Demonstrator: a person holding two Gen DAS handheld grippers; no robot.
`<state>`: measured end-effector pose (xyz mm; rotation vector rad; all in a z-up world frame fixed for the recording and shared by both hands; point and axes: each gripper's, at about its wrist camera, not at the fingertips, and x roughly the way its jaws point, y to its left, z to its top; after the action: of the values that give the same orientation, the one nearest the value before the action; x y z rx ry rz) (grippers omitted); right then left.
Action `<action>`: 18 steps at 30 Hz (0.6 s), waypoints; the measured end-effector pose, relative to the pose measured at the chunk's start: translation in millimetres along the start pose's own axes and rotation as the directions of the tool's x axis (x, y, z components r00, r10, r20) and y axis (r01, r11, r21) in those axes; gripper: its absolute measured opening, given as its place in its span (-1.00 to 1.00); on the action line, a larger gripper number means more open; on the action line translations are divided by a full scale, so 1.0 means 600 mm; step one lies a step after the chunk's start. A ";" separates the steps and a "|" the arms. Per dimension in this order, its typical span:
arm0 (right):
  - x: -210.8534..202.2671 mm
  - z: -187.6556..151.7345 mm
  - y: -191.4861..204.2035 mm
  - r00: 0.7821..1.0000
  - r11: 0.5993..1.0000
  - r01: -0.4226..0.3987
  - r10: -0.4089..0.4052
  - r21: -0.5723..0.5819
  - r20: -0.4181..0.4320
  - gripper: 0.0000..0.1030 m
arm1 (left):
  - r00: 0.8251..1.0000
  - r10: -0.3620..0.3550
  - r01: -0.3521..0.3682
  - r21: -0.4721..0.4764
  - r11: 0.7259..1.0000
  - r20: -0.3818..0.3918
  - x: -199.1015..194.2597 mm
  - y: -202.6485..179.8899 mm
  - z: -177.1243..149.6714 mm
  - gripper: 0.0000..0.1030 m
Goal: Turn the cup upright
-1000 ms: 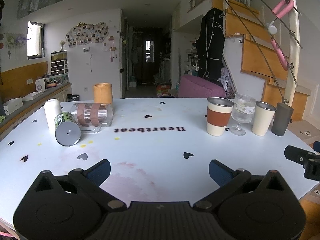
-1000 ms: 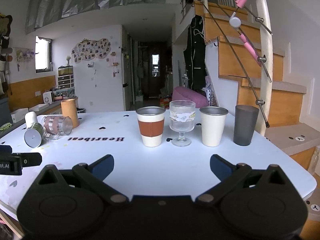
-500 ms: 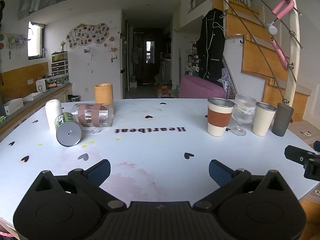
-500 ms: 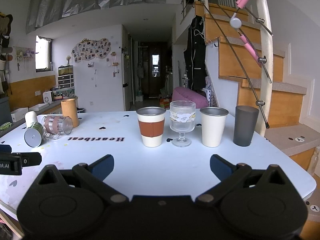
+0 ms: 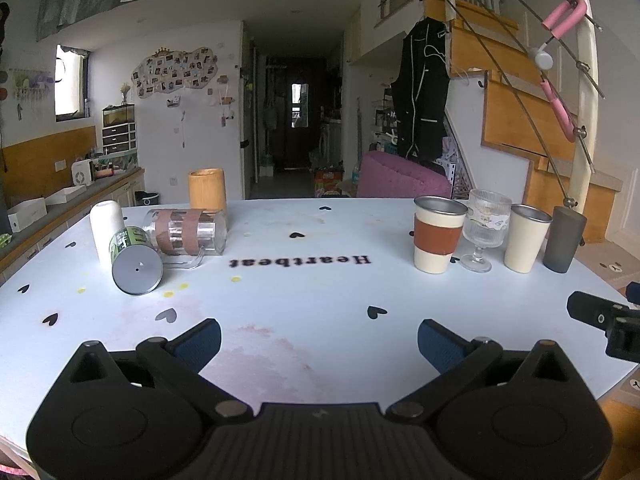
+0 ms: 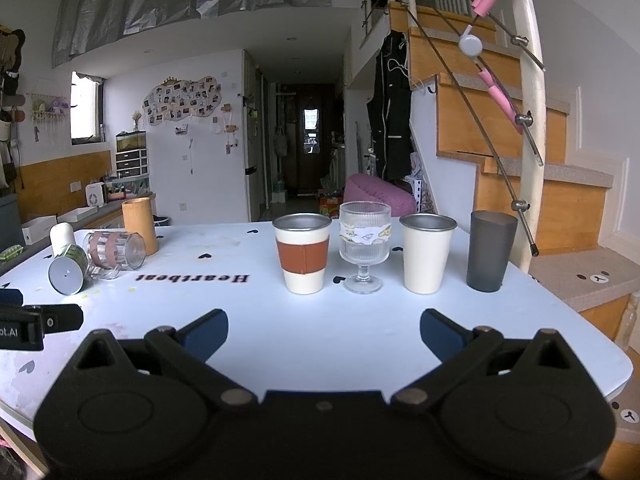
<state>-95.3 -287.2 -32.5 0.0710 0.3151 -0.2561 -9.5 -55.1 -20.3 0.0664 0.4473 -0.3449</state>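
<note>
A clear glass mug with brown bands lies on its side at the table's far left, its handle resting on the table; it also shows in the right wrist view. A green-labelled metal cup lies on its side just left of it, base toward me, also in the right wrist view. My left gripper is open and empty, low over the table's near edge. My right gripper is open and empty, facing the row of upright cups.
Upright on the right stand a white cup with a brown sleeve, a ribbed stem glass, a white metal cup and a grey tumbler. A white cylinder and a bamboo cup stand by the lying cups.
Both grippers have drifted back slightly from the table. The cups have not moved.
</note>
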 end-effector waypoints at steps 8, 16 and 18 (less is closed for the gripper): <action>-0.001 0.000 0.000 1.000 1.000 -0.001 0.001 -0.002 0.000 1.00 | 1.000 0.000 0.000 0.001 1.000 0.000 -0.001 -0.002 0.000 1.00; -0.001 0.000 0.000 1.000 1.000 -0.001 0.001 -0.001 0.000 1.00 | 1.000 0.000 0.000 0.001 1.000 0.002 -0.001 -0.002 0.000 1.00; -0.001 0.000 0.000 1.000 1.000 -0.001 0.001 -0.001 0.001 1.00 | 1.000 0.001 -0.001 0.002 1.000 0.004 -0.003 -0.002 0.000 1.00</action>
<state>-95.8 -287.0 -32.1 0.0701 0.3146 -0.2547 -11.3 -56.0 -19.3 0.0677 0.4431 -0.3446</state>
